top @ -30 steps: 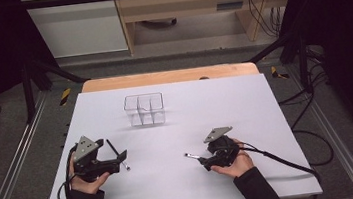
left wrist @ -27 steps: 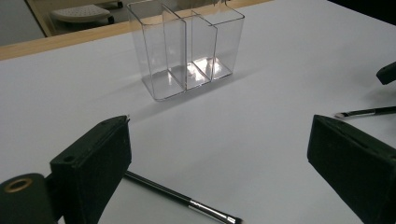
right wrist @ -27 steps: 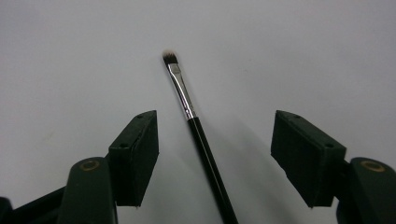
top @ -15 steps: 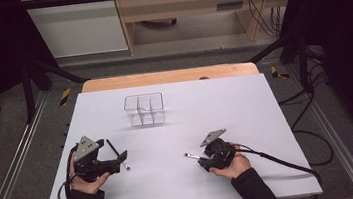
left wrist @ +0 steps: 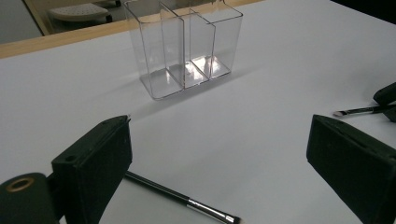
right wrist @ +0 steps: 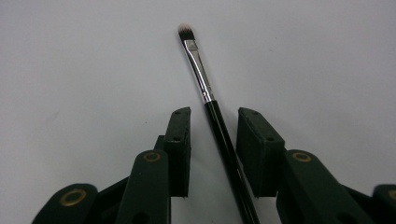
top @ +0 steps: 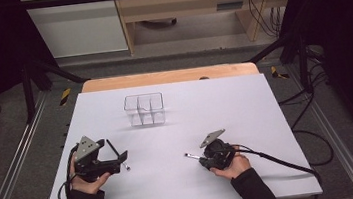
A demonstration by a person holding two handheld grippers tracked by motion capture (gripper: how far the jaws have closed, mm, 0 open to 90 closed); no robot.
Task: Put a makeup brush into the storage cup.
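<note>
From my remote seat I see a white table top with a wooden edge strip along its far side, on a grey floor with metal rails running along both sides. Beyond the table stand a white cabinet and a light wooden bench with cables hanging beside it. Dark curtains close both flanks.

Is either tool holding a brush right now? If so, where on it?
Nothing is held yet. The right tool has just been closing around its brush, handle between the jaws with gaps either side. The left tool is open over the other brush.
</note>
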